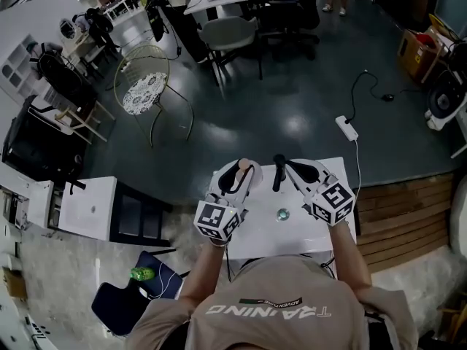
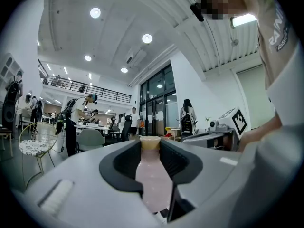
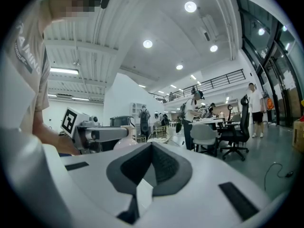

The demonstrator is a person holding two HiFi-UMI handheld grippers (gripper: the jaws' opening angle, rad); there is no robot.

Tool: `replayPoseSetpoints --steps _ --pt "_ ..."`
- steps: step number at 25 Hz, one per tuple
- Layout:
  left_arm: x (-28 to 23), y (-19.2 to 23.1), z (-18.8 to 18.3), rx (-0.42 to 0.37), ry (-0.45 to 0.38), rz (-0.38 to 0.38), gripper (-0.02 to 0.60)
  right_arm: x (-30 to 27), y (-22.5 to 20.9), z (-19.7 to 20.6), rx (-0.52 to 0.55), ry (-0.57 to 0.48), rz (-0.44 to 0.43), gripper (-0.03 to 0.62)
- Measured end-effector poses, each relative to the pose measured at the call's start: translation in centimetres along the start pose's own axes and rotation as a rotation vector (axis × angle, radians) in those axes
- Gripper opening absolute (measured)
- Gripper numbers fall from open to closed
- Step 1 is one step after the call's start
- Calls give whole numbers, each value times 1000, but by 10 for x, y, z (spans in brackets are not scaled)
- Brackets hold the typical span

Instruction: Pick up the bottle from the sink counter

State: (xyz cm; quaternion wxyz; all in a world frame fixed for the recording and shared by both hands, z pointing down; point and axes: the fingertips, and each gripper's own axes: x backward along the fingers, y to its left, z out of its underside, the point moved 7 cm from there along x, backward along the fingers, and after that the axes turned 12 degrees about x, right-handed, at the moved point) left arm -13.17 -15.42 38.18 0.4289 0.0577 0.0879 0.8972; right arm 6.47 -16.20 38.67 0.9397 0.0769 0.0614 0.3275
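- As seen from the head view, a round wire chair [image 1: 145,86] stood far off to the left on the dark floor [image 1: 292,86], well apart from the work.
- Left gripper [image 1: 244,172] was held above the left part of the white sink counter [image 1: 252,239], with its marker cube [image 1: 217,219] near the person's wrist.
- In the left gripper view, the left gripper [image 2: 150,148] had its jaws closed on the bottle [image 2: 153,175]. The dark pads pressed both sides of the neck, below the tan cap [image 2: 150,143].
- Bottle [image 1: 245,168] was pale pink, clamped in the left gripper and lifted clear of the counter, cap end pointing away from the person.
- Black tap [image 1: 278,172] stood between the two grippers, just beside the right gripper's tip.
- Round drain [image 1: 283,214] sat in the counter, below the tap in the frame.
- Right gripper [image 1: 290,166] hovered over the right part of the counter. In its own view, the right gripper [image 3: 151,148] had its jaws pressed together with nothing between them.
- White power strip [image 1: 348,127] lay on the floor further right.
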Motion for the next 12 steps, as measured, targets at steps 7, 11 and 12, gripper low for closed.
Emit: replayPoseSetpoints --steps 7,11,12 --pt "-1 -1 4 5 5 11 129 -1 2 1 3 1 0 6" --pt "-4 -1 1 10 4 19 129 1 -3 3 6 9 -1 6" --pt "-5 -1 1 11 2 21 129 2 -5 3 7 11 0 6"
